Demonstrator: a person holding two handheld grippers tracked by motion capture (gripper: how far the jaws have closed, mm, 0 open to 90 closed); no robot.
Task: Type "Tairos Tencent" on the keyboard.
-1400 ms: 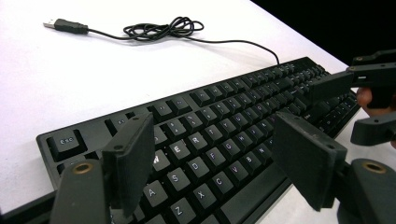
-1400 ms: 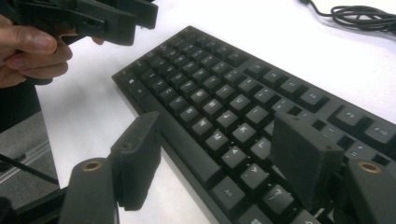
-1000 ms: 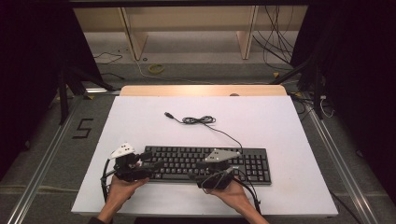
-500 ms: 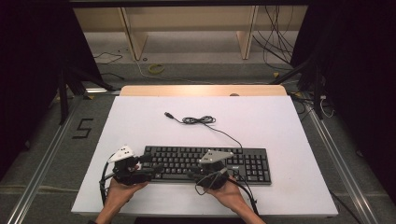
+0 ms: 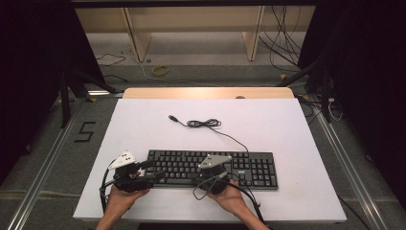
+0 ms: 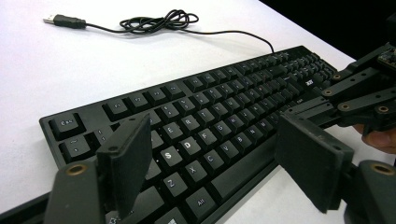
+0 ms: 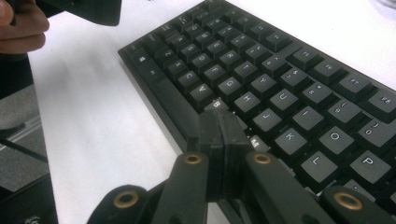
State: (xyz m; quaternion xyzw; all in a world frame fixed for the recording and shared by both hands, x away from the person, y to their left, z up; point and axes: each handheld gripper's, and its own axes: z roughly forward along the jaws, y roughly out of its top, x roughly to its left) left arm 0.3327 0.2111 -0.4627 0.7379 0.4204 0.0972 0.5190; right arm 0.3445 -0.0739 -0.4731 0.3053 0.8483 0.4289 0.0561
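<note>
A black keyboard (image 5: 251, 168) (image 6: 210, 93) (image 7: 280, 70) lies flat on the white table (image 5: 287, 129), and its thin cable (image 5: 203, 123) (image 6: 159, 21) ends in a loose USB plug (image 6: 63, 20). My left gripper (image 5: 153, 171) (image 6: 217, 140) is open, with its pads spread above the keyboard's left letter keys and nothing between them. My right gripper (image 5: 207, 173) (image 7: 219, 121) (image 6: 292, 111) is shut. Its jaws have just been closing, pad against pad with nothing between them, and its tip hovers over the bottom letter row by the space bar.
Bare white tabletop lies behind and to the right of the keyboard. The table's front edge (image 5: 210, 219) runs just under the person's hands. Shelving legs (image 5: 136, 33) and loose cables (image 5: 160, 71) lie on the floor beyond the table.
The right gripper's jaws look narrower than a second ago. Both hands stay in place at the keyboard's front edge.
</note>
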